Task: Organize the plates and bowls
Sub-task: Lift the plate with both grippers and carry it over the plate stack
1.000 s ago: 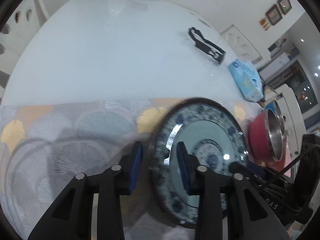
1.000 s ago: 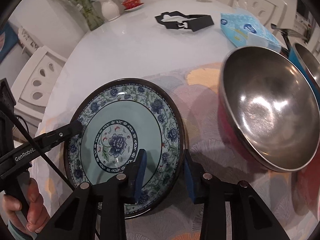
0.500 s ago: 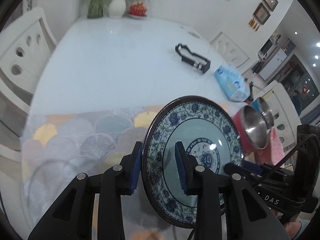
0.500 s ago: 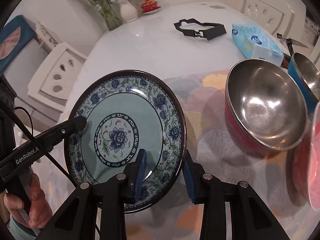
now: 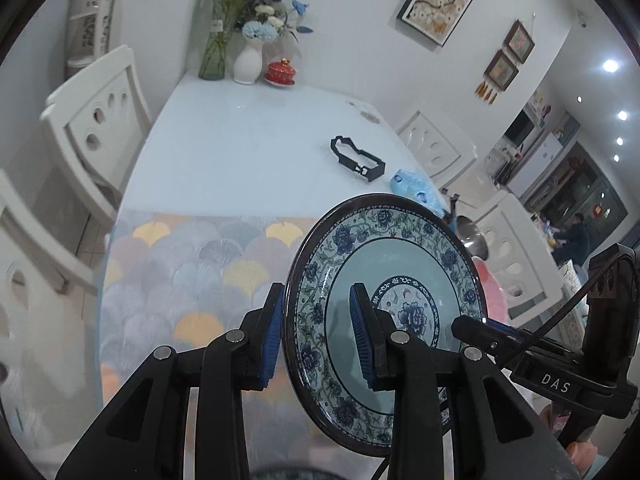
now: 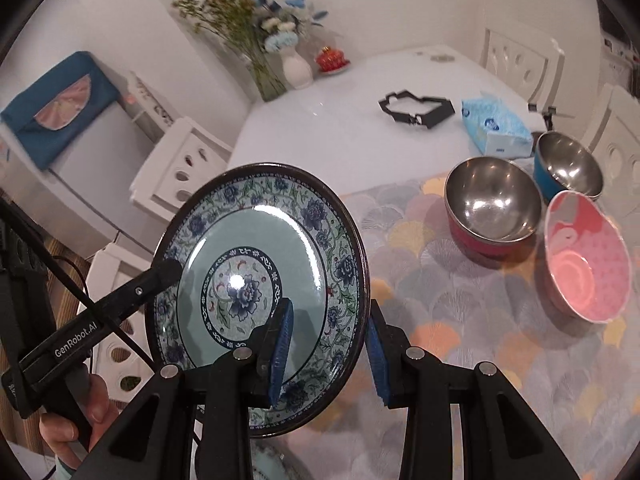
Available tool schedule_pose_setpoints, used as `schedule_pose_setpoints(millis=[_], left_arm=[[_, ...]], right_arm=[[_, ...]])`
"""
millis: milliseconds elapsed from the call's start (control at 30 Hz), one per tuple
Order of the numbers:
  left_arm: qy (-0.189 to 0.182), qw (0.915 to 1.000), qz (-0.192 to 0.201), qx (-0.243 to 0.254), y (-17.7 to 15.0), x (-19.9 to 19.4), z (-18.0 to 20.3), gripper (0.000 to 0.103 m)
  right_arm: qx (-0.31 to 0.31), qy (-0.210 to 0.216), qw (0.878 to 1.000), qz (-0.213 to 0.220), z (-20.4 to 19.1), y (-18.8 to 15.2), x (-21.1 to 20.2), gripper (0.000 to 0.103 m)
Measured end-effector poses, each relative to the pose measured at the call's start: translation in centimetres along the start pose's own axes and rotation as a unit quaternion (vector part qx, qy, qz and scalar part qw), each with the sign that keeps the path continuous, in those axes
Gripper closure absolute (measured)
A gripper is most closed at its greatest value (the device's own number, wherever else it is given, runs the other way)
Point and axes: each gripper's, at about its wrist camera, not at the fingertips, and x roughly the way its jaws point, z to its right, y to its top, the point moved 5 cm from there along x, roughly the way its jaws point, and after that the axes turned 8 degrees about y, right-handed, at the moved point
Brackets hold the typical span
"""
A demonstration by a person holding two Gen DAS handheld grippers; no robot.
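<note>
Both grippers gripped one plate and held it up in the air above the near end of the table. On the left gripper, the two blue pads were clamped on the plate's left rim, one pad on the back and one on the painted face. On the right gripper, the pads were clamped on the plate's right rim the same way. The plate stood tilted on its edge, with its blue flower in the middle facing the right wrist camera.

Under the plate lay a mat with a fan pattern in grey, yellow and orange, covering the near part of the big white table.

On the right side of the mat sat a pink bowl, tipped toward the camera. Just left of it and a bit farther away sat a red bowl with a shiny metal inside. Behind those two, at the far right, sat a blue bowl, also shiny inside.

Just past the blue bowl lay a blue tissue pack. Left of it lay a black strap. At the far end of the table stood a white vase with flowers, and a small red cup stood beside it on the right.
</note>
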Motion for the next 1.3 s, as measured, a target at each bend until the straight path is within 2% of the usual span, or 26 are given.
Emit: schedule_pose_setpoints(millis=[300,700,1067,1300], left_arm=[[0.001,0.9998,0.011,-0.014,-4.2,-4.5,-1.5,0.074],[0.037,0.997,-0.002,-0.068,-11.8,-8.3,-4.5,0.074],[0.086,0.9884,-0.05,-0.114,-22.0,-8.5,-5.3,0.074],[0.102,0.9837,-0.066,-0.133,-25.6,-6.9,-6.5,0.074]], right_arm=[[-0.025,0.002,1.0,0.011,-4.0,-4.5,-3.5,0.068],[-0.084,0.033,0.995,-0.032,-7.6,-10.6,-4.5,0.067],[-0.094,0.032,0.987,-0.129,-5.4,-19.6,-1.8,0.066],[-0.106,0.016,0.98,-0.165,-4.4,-22.8,0.7,0.066]])
